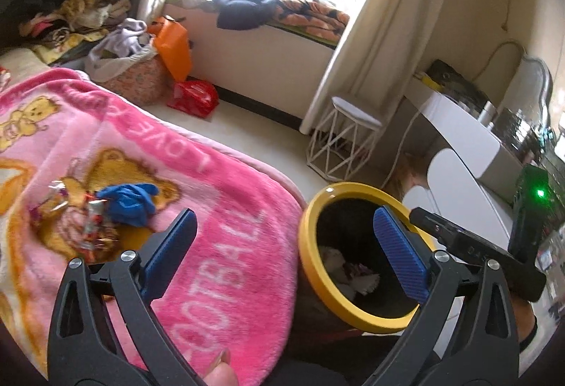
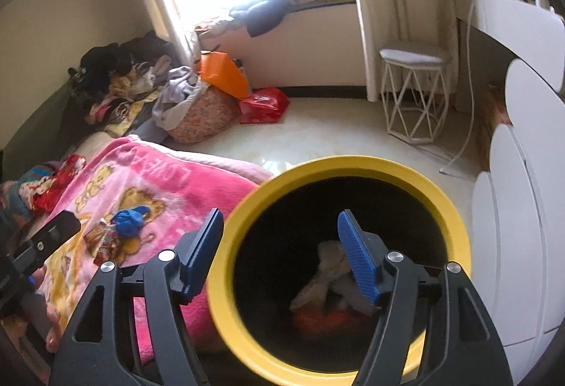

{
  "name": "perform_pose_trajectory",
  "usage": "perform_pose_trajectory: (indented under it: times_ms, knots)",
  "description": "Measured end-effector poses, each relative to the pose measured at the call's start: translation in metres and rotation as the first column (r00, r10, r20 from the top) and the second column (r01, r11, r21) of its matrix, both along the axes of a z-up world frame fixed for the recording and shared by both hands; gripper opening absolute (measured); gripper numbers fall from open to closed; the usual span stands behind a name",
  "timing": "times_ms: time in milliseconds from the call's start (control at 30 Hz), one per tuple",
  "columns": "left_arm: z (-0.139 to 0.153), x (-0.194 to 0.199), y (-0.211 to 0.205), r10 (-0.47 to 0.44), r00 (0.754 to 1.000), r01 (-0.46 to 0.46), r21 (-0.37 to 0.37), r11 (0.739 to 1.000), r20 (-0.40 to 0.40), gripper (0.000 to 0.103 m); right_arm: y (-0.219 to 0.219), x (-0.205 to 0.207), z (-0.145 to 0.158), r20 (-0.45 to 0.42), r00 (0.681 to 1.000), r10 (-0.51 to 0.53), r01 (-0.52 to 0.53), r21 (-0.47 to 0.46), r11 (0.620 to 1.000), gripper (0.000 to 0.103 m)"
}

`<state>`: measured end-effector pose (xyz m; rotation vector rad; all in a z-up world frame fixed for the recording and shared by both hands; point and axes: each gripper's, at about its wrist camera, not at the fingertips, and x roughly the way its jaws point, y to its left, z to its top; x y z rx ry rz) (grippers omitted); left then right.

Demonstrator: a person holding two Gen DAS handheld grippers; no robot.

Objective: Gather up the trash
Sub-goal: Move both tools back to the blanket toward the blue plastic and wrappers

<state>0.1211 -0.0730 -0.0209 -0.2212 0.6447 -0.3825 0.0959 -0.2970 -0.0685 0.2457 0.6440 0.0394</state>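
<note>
- My pink teddy-bear blanket [image 1: 219, 209] covers the bed and fills the left half of both views; its edge lies just beside the bin.
- The white dressing table [image 2: 522, 195] with rounded panels stands to the right of the bin; only my left view shows the mirror [image 1: 533, 79] on top of it.
- One black trash bin with a yellow rim [image 2: 455, 220] stands between bed and dresser. My right view looks straight down into it: crumpled pale paper and something orange-red at the bottom [image 2: 328, 287].
- One white wire-frame stool [image 1: 342, 142] stands by the curtain, well apart from the bin.
- One floral laundry basket [image 2: 204, 118] heaped with clothes, one orange bag [image 1: 173, 49] leaning on it, one red bag [image 1: 192, 96] on the floor beside them.
- Trash left on the blanket: one crumpled blue glove [image 1: 130, 202] touching a small heap of foil wrappers [image 1: 90, 227]. Nothing stands between them and my tongs.
- My left tongs [image 1: 282, 252] are spread wide and empty, straddling the blanket's edge and the bin's rim.
- My right tongs [image 2: 279, 255] are released too, nothing between the pads, one finger over the bin's mouth, the other outside the rim.
- Each view catches the other tool at its edge; my left view also shows a fingertip [image 1: 219, 375] at the bottom.
</note>
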Motion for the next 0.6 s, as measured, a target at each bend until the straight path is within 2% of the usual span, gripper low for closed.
perform_pose_trajectory:
  times_ms: [600]
  knots:
    - [0.0,-0.005,0.076,0.195,0.981,-0.195,-0.019,0.981,-0.003,0.092,0.071,0.002,0.015,0.045,0.986,0.158,-0.156,-0.053,0.986,0.073]
